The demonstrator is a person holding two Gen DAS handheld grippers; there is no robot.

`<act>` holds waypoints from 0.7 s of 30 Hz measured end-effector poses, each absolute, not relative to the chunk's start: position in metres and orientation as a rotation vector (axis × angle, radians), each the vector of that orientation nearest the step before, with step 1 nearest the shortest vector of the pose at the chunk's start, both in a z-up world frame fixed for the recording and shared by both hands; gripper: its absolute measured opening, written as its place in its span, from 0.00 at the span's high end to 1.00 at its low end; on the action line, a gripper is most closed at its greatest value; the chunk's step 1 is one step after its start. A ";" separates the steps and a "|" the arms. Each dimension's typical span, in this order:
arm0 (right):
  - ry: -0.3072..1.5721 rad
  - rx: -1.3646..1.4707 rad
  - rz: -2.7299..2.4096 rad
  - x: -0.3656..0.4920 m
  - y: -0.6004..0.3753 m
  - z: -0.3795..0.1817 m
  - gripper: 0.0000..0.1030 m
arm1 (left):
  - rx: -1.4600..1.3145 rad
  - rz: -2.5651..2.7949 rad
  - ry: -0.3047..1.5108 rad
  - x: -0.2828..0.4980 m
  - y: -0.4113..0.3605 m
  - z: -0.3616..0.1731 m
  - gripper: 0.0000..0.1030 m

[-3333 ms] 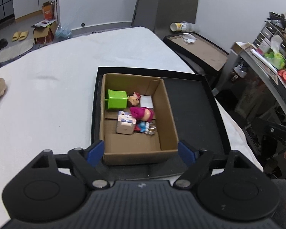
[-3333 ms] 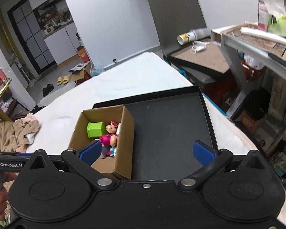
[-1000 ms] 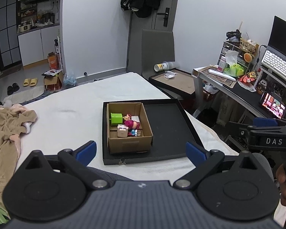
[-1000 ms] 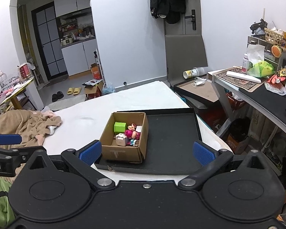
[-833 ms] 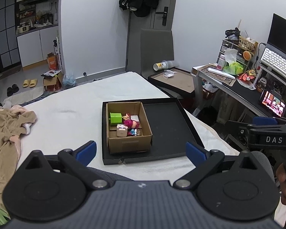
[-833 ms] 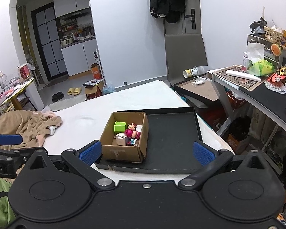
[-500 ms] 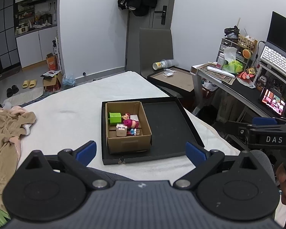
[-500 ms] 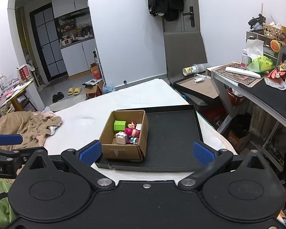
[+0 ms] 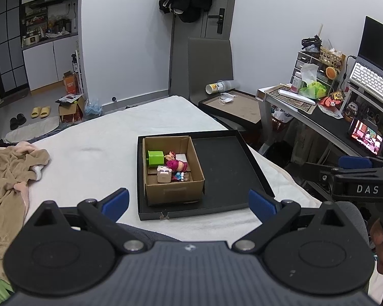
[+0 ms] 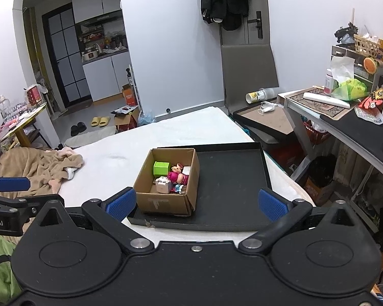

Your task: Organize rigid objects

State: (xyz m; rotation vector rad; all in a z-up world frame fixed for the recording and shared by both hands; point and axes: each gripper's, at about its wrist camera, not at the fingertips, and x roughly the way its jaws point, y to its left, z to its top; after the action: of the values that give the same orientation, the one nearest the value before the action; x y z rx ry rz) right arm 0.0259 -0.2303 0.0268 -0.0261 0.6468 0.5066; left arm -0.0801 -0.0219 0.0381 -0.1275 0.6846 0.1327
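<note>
Both grippers — left gripper (image 9: 189, 201), right gripper (image 10: 195, 204) — spread wide, empty; cardboard box (image 9: 175, 192) straight ahead — approach toys from above.

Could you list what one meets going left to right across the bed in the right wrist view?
Tan blanket → cardboard box holding the green block and pink figure → bare part of the black tray.
</note>
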 end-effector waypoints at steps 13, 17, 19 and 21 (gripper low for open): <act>0.642 -0.038 0.513 0.023 -0.228 0.027 0.00 | -0.134 0.127 0.685 -0.080 -0.024 0.041 0.04; 0.645 -0.039 0.511 0.023 -0.228 0.026 0.00 | -0.144 0.120 0.668 -0.081 -0.025 0.041 0.04; 0.645 -0.039 0.512 0.023 -0.228 0.026 0.00 | -0.152 0.118 0.664 -0.080 -0.023 0.041 0.04; 0.644 -0.039 0.512 0.023 -0.228 0.026 0.00 | -0.145 0.117 0.664 -0.079 -0.024 0.042 0.04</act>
State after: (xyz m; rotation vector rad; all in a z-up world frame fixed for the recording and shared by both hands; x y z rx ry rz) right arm 0.0230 -0.2280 0.0261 -0.0394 0.6440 0.5123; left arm -0.0791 -0.0236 0.0416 -0.1448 0.6636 0.1170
